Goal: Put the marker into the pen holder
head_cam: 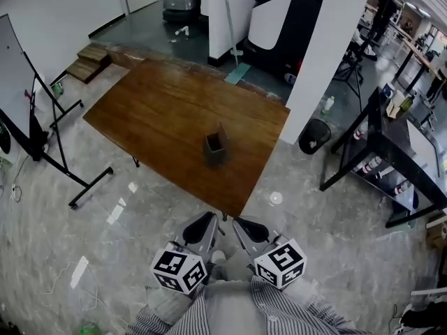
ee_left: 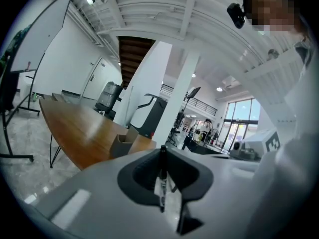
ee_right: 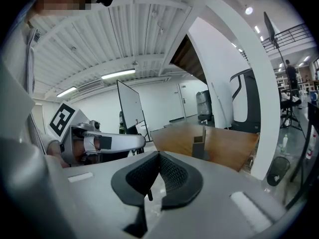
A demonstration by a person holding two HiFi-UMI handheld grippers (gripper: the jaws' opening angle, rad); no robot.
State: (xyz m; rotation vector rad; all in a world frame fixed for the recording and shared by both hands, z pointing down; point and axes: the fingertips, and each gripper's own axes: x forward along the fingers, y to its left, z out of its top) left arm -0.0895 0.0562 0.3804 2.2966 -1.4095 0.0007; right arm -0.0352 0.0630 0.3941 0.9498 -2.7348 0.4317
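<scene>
Black marker (ee_left: 161,183) sits clamped in left gripper (ee_left: 162,154); right gripper (ee_right: 158,159) closed, seemingly empty. Approach step: reach the far pen holder (head_cam: 216,149).

A dark pen holder (head_cam: 216,148) stands mid-frame on the brown wooden table (head_cam: 154,117). At lower centre, the left tongs (head_cam: 207,222) and right tongs (head_cam: 243,226) hang side by side over the grey floor (head_cam: 335,243).
</scene>
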